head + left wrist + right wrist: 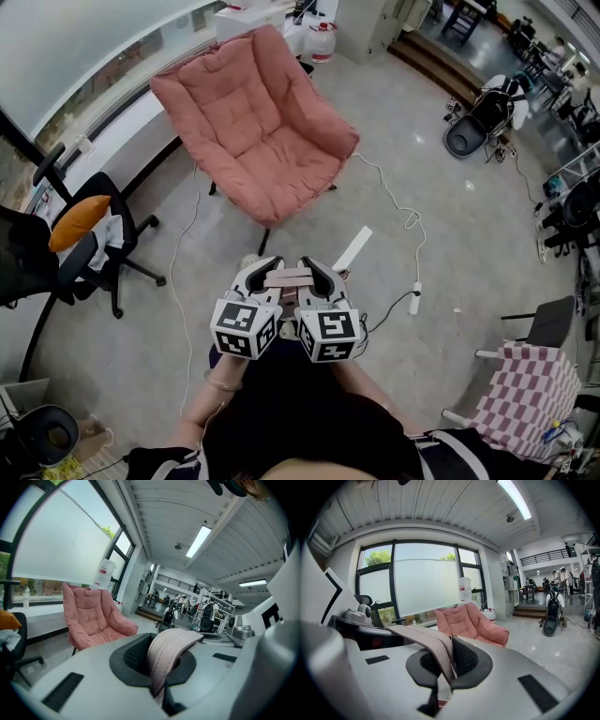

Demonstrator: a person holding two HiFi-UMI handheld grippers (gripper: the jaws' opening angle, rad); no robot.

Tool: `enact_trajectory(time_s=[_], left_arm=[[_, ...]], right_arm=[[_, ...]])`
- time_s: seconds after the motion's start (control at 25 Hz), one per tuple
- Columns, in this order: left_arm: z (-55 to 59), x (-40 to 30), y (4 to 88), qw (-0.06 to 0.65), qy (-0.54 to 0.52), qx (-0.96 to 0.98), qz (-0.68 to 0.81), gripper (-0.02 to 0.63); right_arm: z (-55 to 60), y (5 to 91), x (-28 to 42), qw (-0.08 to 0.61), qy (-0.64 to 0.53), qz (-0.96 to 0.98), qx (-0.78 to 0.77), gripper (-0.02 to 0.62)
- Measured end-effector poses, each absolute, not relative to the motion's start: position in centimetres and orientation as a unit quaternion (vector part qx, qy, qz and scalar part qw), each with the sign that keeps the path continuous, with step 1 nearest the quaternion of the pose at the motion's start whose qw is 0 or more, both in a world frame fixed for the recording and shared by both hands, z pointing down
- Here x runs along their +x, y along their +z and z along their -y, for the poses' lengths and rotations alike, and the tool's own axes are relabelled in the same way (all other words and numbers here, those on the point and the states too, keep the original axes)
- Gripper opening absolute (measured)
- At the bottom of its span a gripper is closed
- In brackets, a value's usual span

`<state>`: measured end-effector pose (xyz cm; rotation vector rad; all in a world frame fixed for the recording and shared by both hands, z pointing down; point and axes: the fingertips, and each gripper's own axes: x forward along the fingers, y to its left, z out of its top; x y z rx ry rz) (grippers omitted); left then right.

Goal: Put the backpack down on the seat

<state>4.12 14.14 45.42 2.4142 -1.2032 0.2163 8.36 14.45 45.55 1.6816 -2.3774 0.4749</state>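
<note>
- Head view: left tongs (265,279) and right tongs (315,277) are side by side over the floor, just short of the pink armchair (253,131). A pale backpack strap (288,277) spans between them.
- Left gripper view: the left tongs (159,670) are clenched on the backpack strap (168,648), with the pink armchair (93,618) beyond.
- Right gripper view: the right tongs (444,667) are clenched on the backpack strap (429,644), with the pink armchair (471,623) ahead.

Hand-held gripper (157,668) clamps pink strap (171,644) — armchair (93,620) ahead.

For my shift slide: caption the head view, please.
Side by side, left gripper and right gripper each shut on the pink strap, facing the pink chair.
</note>
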Motion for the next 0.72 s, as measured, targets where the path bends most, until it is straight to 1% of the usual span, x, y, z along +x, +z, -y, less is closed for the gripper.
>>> enact_trajectory(time_s=[0.72], left_arm=[[0.7, 8.5, 43.4, 0.199, 0.093, 0.918, 0.330, 0.015]], right_arm=[[-0.4, 43.5, 12.6, 0.100, 0.142, 0.732, 0.659, 0.034]])
